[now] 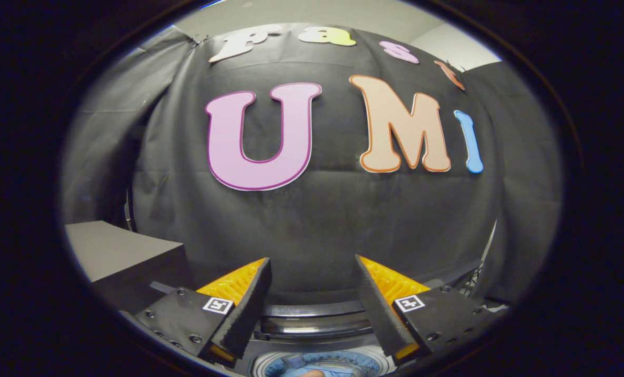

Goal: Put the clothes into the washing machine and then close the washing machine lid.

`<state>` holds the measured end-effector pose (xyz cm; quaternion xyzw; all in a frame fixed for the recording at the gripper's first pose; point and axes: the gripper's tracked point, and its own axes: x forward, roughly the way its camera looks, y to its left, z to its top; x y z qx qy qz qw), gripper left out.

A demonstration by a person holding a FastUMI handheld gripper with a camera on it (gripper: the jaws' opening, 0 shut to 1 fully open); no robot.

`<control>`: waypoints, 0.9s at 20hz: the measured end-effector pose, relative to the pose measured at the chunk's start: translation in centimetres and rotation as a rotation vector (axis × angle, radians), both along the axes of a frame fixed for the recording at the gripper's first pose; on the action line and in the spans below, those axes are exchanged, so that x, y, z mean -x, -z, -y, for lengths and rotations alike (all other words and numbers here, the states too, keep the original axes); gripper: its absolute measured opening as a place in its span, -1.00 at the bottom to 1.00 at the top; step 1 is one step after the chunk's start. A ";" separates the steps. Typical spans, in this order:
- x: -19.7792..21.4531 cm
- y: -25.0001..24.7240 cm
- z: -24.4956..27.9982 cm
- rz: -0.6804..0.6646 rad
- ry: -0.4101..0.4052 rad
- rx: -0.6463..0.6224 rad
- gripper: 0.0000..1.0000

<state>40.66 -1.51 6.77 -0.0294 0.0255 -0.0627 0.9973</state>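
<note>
Black cloth wall (312,225) beyond the gripper (312,277), jaws spread, empty, above the washing machine (317,324) with blue clothes (332,366) inside.

Gripper (312,309) held above the washing machine (317,324), jaws spread wide with nothing between them.

Past the black, orange-backed fingers (246,309), the machine's dark curved rim runs across, and below it, between the fingertips, lies the round drum opening (317,366) with blue cloth (332,369) inside. A dark grey box (123,256) stands beside the machine; black cloth wall (317,225) hangs beyond.
</note>
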 end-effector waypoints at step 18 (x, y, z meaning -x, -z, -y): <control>2.8 1.5 0.2 -0.024 0.000 -0.016 0.99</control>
